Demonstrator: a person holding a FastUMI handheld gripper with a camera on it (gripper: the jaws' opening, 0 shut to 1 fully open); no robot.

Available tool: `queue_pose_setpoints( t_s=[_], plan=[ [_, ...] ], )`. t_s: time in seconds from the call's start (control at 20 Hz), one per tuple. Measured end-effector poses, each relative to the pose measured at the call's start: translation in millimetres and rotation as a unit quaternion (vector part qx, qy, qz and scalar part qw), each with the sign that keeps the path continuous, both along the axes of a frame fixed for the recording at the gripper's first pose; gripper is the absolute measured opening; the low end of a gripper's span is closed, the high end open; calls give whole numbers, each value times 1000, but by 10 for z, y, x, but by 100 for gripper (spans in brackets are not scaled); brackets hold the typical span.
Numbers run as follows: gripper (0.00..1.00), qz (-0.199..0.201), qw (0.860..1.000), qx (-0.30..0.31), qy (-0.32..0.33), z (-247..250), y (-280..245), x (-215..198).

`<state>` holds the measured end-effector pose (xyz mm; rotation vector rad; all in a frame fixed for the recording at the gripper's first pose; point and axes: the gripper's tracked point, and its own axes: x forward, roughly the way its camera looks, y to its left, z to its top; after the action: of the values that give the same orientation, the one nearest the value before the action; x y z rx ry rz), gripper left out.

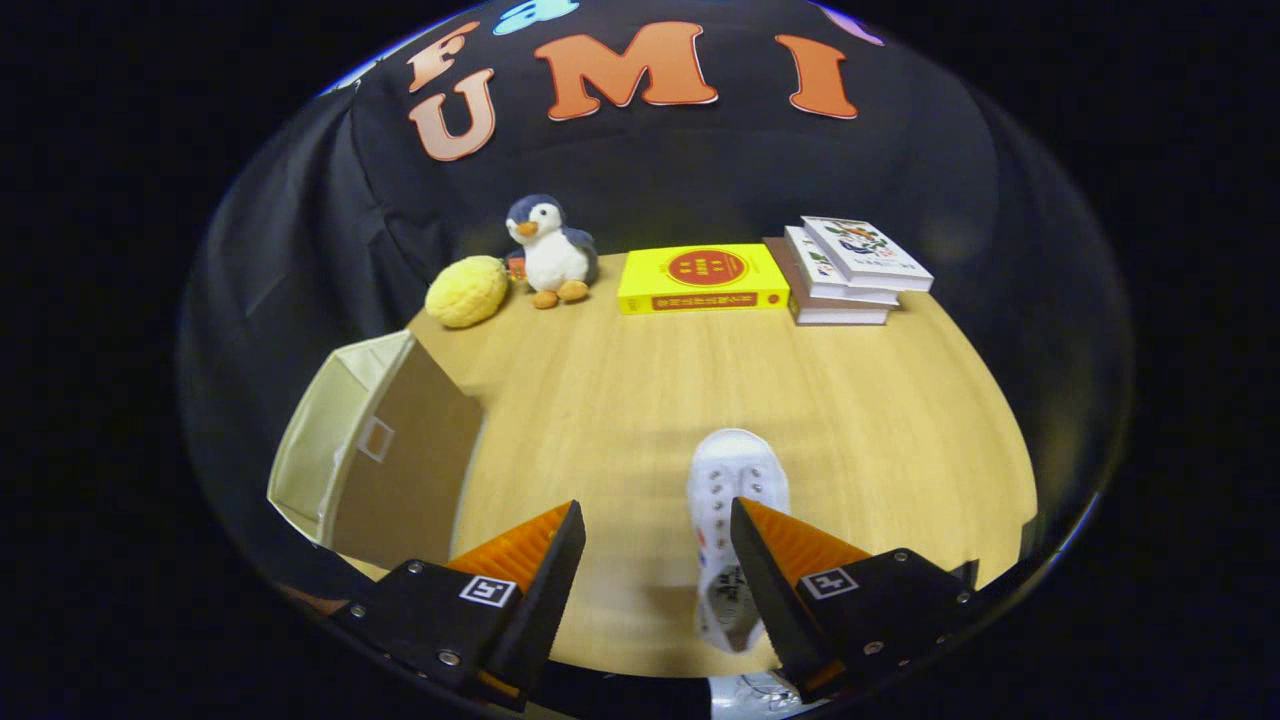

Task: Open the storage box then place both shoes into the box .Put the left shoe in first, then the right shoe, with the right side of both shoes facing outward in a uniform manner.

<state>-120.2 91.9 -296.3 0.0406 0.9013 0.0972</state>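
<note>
Under the right finger lies the white shoe [728, 500], toe toward twelve o'clock, while the gripper [657, 520] gapes empty; the storage box [385, 455] stands open at ten o'clock. Closing now risks pinching only one side wall, likely twisting the shoe

— What's the surface?
— A wooden table [620, 400].
— And on it?
— A white shoe [725, 490], an open storage box [370, 450] (beige), a yellow book [700, 278], stacked books [845, 275], a toy penguin [550, 250], a yellow ball [467, 291].
</note>
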Motion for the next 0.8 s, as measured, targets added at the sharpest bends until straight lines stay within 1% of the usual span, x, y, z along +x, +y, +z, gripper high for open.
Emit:
queue_pose_setpoints(
  t_s=[0.1,0.2,0.4,0.55,0.7,0.8],
  plan=[
    [85,0,999,-42,19,-195,-290,-128],
    [82,0,997,-63,35,-338,-457,-226],
    [76,3,996,-69,64,-633,-578,-416],
    [71,1,994,-73,77,-842,-650,-446],
    [61,0,994,-84,64,-962,-737,-371],
    [52,-2,996,-66,59,-1056,-679,-313]
  ],
)
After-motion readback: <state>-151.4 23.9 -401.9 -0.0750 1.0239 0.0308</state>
